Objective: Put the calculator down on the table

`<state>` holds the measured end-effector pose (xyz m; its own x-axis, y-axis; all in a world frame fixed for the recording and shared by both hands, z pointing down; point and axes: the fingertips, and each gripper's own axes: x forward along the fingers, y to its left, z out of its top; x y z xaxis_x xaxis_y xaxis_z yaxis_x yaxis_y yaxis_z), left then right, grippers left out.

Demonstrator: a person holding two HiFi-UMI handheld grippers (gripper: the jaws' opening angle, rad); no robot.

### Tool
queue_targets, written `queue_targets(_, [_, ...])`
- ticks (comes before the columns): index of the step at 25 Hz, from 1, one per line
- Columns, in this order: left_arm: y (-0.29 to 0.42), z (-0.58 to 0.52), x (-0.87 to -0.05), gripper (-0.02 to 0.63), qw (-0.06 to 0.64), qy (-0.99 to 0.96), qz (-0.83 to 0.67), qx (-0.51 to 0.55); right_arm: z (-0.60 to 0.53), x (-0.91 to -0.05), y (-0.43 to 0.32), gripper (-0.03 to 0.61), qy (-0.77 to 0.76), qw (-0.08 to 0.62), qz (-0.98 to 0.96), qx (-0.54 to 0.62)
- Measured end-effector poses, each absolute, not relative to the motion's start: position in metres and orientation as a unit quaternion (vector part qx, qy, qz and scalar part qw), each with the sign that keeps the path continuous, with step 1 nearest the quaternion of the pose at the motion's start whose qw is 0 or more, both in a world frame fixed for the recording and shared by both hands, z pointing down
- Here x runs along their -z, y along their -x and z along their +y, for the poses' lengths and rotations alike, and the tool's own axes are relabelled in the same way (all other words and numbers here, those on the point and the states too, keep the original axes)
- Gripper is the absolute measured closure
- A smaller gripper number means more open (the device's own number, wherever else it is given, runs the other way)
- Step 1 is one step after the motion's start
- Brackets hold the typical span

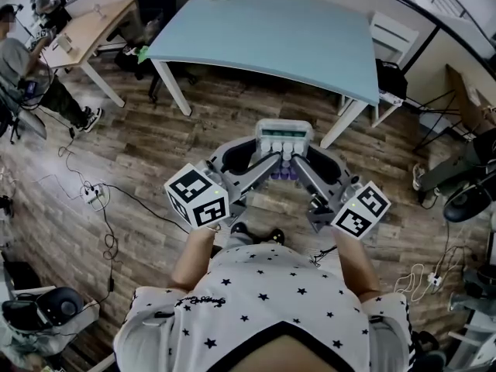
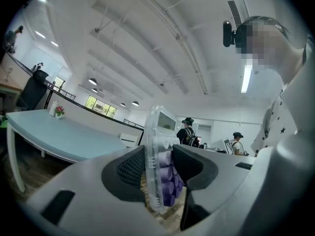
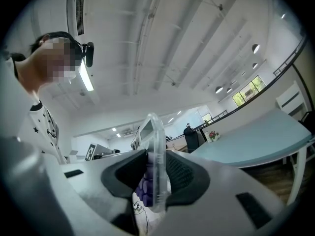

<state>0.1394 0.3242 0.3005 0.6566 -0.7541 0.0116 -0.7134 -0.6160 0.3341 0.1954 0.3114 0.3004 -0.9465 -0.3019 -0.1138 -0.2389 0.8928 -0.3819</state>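
Though beyond the calculator [image 1: 284, 139] — blue table [image 1: 310, 37], plank floor [image 1: 132, 157].

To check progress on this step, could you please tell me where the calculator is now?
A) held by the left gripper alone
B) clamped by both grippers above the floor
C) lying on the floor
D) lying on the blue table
B: the calculator sits pinched in the jaws of both the left gripper and the right gripper, and the head view shows it over the floor, short of the table.
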Motion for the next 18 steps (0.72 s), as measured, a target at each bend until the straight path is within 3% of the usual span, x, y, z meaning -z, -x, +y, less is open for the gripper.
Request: queue_targets(18, [-0.212,0.293,-0.307,0.419,0.161,-0.907,-0.385,0.054,0.283,-0.309,-0.269,0.456,0.17,0.095,0.962,0.192])
